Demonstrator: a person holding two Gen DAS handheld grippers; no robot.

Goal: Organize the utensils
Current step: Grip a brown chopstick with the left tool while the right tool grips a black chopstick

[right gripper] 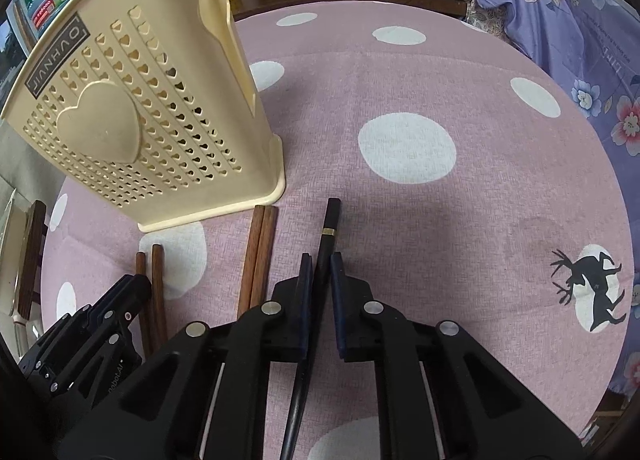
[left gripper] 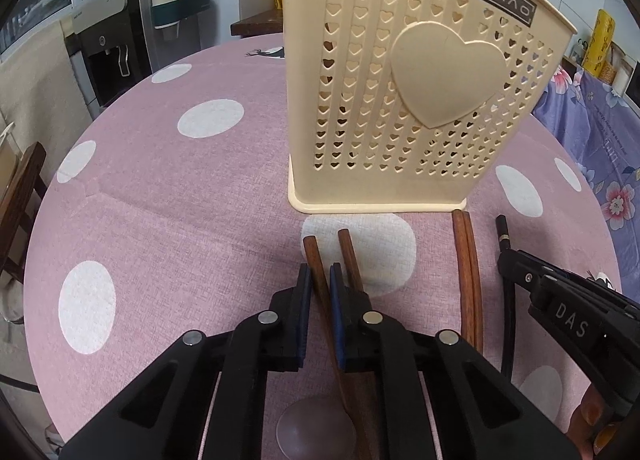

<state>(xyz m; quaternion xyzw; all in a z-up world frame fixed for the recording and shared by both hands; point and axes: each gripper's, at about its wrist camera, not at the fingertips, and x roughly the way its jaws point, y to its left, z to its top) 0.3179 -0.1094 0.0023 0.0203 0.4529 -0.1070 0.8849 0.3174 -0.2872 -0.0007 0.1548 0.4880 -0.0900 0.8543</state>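
The cream utensil holder (left gripper: 404, 100) bears a "JIANHAO" label, and the right gripper (left gripper: 505, 256) reads "DAS"

Even, soft indoor light; worktop (left gripper: 160, 220) bright, no glare. Faint shadows just beside the holder (left gripper: 400, 80) base. Strong fisheye bending and dark vignette far from holder, at corners. Focus sharp throughout.

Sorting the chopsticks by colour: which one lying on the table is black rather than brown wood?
The black chopstick with the gold band, clamped in the right tongs; the other chopsticks are brown wood.
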